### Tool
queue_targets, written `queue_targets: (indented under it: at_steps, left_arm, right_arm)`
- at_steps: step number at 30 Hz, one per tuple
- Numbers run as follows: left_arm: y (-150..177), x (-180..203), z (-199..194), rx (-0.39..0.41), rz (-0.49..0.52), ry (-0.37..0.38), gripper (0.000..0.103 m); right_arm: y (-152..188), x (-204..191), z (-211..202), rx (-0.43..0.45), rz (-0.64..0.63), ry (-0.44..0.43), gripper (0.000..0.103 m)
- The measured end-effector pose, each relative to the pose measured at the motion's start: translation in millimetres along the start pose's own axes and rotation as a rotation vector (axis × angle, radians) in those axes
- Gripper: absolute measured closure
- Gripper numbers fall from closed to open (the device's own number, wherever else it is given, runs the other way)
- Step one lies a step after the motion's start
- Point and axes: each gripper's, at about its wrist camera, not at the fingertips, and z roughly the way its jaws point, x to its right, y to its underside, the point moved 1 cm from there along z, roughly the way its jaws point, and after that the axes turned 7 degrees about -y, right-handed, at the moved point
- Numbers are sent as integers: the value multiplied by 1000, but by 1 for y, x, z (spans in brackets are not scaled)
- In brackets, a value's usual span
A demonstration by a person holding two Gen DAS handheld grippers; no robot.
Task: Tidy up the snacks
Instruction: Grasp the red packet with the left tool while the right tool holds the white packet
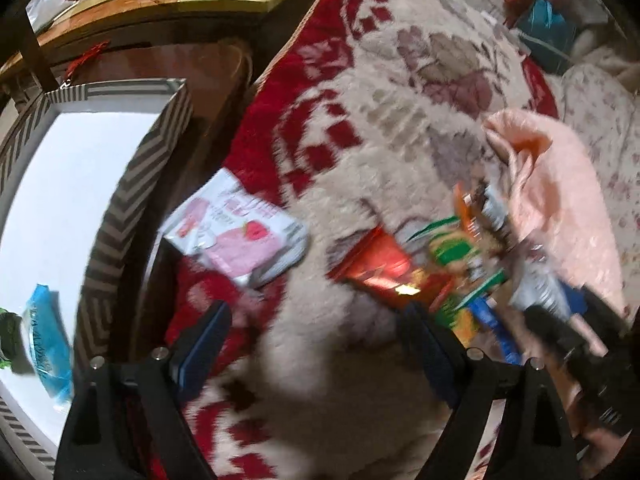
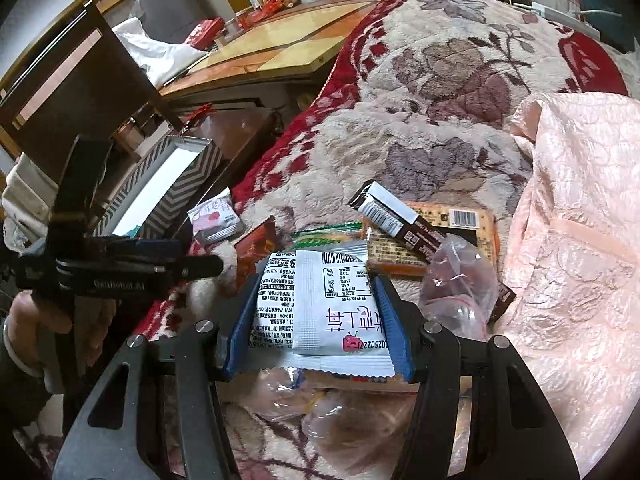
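Observation:
My right gripper is shut on a white snack packet with printed text, held above the snack pile. The pile on the blanket holds a brown-and-white box, an orange box, a red packet and clear bags. My left gripper is open and empty over the blanket, between a pink strawberry packet and the pile. It also shows in the right wrist view. A striped box with a white inside holds a blue packet.
The floral red-and-cream blanket covers the bed. A pink quilted cloth lies to the right of the pile. A wooden table with red items stands behind the striped box. A dark chair stands at the left.

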Motion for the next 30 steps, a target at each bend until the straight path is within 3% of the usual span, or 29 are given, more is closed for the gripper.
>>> queue_targets:
  at_steps: [11,15,16,19,21,25,30]
  left_arm:
    - [-9,22,25,-117,-213,74,14]
    - [-11,25,29,-99,-244,39,16]
    - [-12,25,29,-89,-245,36,19]
    - [-12,26,32,-73,-213,47,66]
    - [-8,25,35,-87,-190,100,67]
    - [1,17,23,-49,-151,121,67]
    - [12,-1,-2,-3,-121,92,67]
  right_arm:
    - [2,11,-13,31,17,-11,47]
    - [6,18,-15,48,36,-28,47]
    - [6,19,-15,50,39,-32,47]
    - [8,20,-13,52,40,-42,47]
    - [9,17,-14,58,34,-48,47]
    - [11,9,-16,65,31,-58,47]
    - [16,-10,-12,60,17,-68,47]
